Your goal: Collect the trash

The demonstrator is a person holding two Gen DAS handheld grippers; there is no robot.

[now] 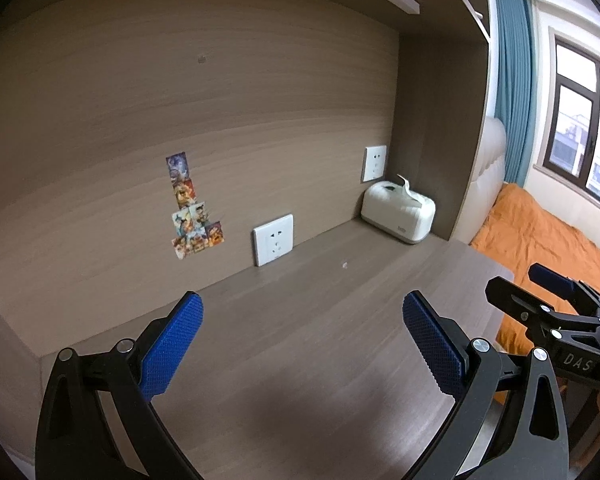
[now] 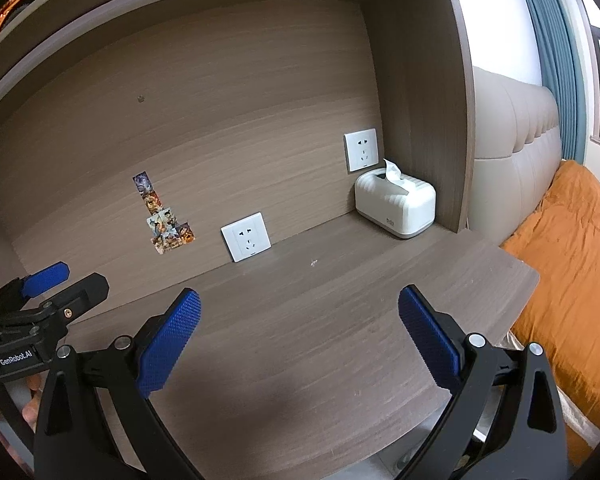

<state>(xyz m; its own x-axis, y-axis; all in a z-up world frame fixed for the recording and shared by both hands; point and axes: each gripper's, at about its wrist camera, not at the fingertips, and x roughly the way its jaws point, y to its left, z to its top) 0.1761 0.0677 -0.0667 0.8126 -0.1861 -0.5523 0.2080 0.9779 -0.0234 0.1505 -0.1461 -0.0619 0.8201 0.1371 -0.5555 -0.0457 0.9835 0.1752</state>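
Held both wide and empty above the surface (image 2: 340,340): left gripper (image 1: 302,332), right gripper (image 2: 299,326). Risked pinching past the 1 tiny white scrap (image 2: 313,263), too small for broad pads, or nudging it toward the tissue box (image 2: 396,204). Lay ahead of both, well apart, nearer the wall.

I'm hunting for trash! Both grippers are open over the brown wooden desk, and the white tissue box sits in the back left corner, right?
Not quite. The white rounded plastic tissue box sits in the back right corner of the brown wooden desk, as the right wrist view shows. Both the left gripper and the right gripper are open.
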